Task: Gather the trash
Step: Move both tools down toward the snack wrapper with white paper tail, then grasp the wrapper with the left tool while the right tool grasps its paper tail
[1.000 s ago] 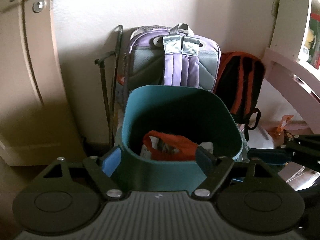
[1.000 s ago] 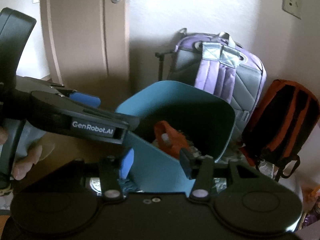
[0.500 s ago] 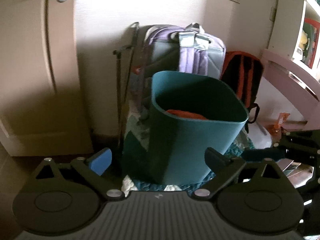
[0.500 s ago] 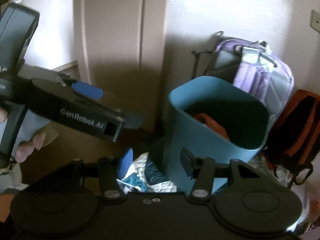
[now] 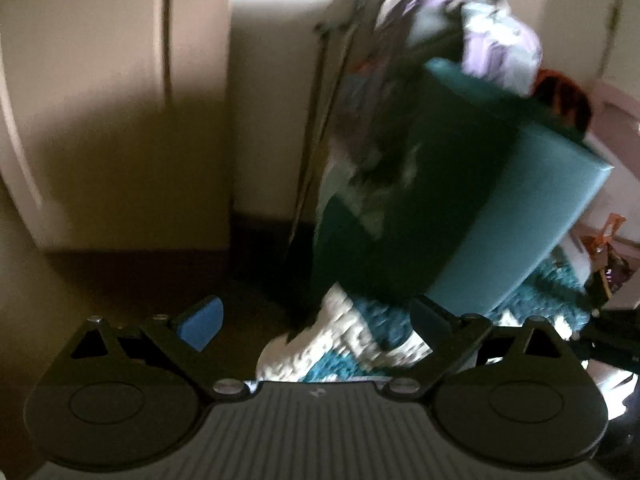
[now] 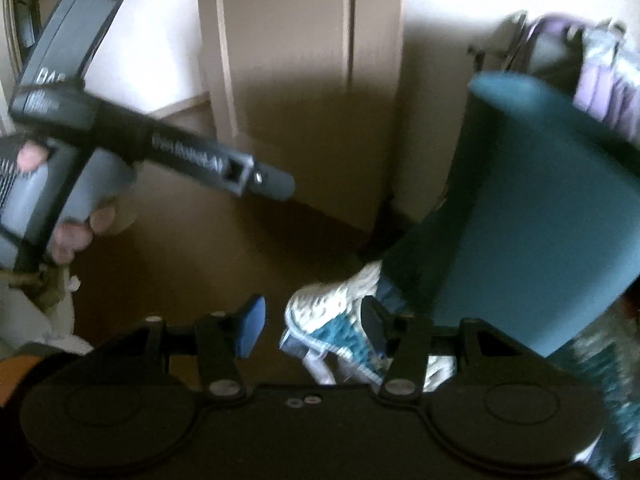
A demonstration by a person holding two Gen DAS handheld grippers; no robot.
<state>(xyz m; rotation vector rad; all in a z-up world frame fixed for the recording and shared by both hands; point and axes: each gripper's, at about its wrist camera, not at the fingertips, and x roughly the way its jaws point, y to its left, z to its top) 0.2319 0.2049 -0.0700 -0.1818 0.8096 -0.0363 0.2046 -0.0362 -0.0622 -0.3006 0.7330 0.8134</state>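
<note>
Teal bin [image 5: 516, 216] standing on a knitted teal-and-white rug [image 5: 348, 340], tilted in both blurred views, filling the right half of each; contents hidden from these angles. Backed by a purple backpack [image 5: 500, 52] leaning on the wall, with an orange-and-black backpack [image 5: 564, 96] just beside it to the right. Thin dark rods [image 5: 320, 120] propped against the wall left of the purple one. Pale door [image 5: 100, 80] further left, brown floor [image 5: 140, 272] in shadow below.

Left gripper [image 5: 316, 320] low in its own view, jaws spread wide, blue pad [image 5: 200, 322] on one side and dark pad on the other, nothing between them but rug and floor; clear of the bin, not touching it. Seen also from the right camera, upper left, gripped by a hand [image 6: 68, 208] around its grey handle.

Right gripper [image 6: 310, 326] likewise spread apart and empty, rug edge showing in the gap, bin just beyond its right finger, not in contact.
</note>
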